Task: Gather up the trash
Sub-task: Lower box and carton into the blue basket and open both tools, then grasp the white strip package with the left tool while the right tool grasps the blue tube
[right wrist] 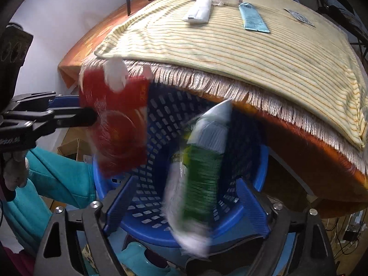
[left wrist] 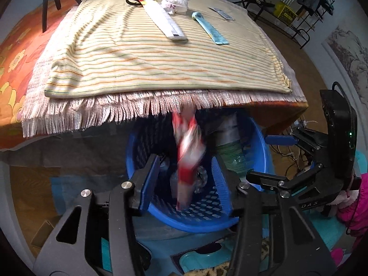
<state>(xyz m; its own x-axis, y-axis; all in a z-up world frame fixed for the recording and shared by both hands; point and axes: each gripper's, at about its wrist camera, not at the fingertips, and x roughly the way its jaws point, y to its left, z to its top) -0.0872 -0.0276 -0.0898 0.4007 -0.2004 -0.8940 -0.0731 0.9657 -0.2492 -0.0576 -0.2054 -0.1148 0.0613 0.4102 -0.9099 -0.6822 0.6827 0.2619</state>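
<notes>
- Step in hand: dropping collected trash into the blue basket, which stands on the floor below the fringed edge of the table.
- Left gripper: jaws parted over the basket mouth. The red and white wrapper hangs blurred between them; the pads do not appear to press on it, so it reads as released and falling.
- Right gripper: jaws spread wide above the basket. The green and white packet is blurred between them, touching neither pad as far as can be seen; also judged released.
- Basket contents: some items already lie at the bottom in the left view; what they are cannot be told.
- Still on the striped cloth, well apart from the basket: a long white packet, a light blue packet, a crumpled white bag, a small dark sachet and a black-handled item at the far end.
- Next move, as judged: both grippers lift clear of the basket and reach back over the cloth, jaws kept wide, to come down flat on the thin packets. Their low profile on soft cloth may make the pinch awkward.
</notes>
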